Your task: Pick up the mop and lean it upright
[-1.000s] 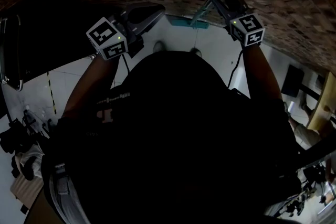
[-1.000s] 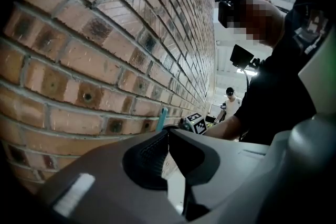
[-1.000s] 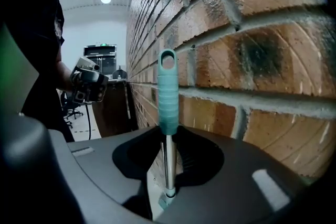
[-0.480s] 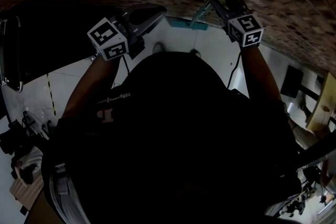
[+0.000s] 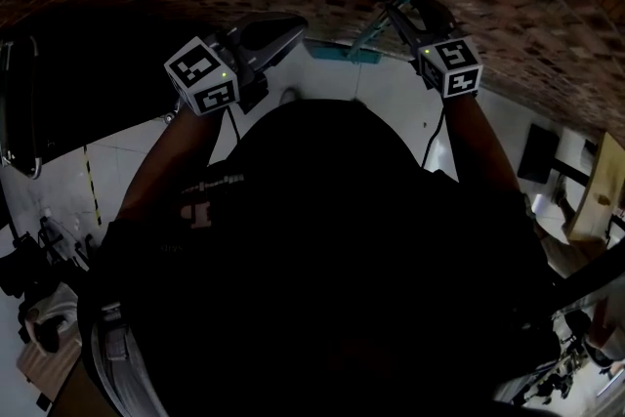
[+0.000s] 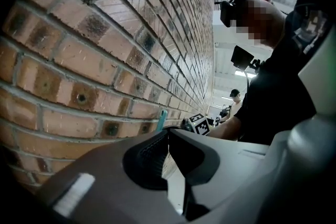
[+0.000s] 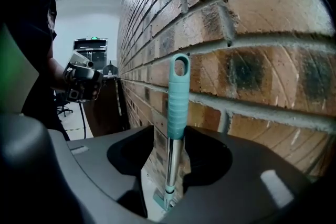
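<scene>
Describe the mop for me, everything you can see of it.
The mop stands nearly upright close against the brick wall. Its top is a ribbed teal grip with a hanging hole; below runs a shiny metal pole down to a flat teal head on the pale floor. The pole stands between the right tool's jaws, which are opening, with a gap on each side. Whether the grip touches the bricks I cannot tell.
</scene>
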Tool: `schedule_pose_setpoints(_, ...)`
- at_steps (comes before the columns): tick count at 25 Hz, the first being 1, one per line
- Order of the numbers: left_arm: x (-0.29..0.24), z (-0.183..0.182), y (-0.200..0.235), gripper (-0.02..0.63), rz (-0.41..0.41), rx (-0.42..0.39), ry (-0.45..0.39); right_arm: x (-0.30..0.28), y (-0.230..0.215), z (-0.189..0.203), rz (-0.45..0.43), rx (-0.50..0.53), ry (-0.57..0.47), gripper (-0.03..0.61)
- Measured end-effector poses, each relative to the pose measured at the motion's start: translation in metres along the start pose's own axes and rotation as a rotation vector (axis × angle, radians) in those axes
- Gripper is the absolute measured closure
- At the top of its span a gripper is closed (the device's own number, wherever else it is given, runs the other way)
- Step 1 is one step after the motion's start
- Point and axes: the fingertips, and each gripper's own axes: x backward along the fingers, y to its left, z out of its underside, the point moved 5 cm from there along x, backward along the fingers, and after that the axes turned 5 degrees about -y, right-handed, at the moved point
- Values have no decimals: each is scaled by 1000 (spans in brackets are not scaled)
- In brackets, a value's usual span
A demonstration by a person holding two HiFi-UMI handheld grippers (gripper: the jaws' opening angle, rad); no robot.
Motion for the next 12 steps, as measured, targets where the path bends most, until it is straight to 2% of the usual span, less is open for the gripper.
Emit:
schedule_pose_setpoints(6, -6, -3, -5, 612, 9, 2, 6, 1, 3, -11, -12, 12, -19, 376)
schedule_pose_setpoints(12, -8, -4, -8, 612, 15, -1, 1, 8, -1, -20, 33, 17, -42, 376)
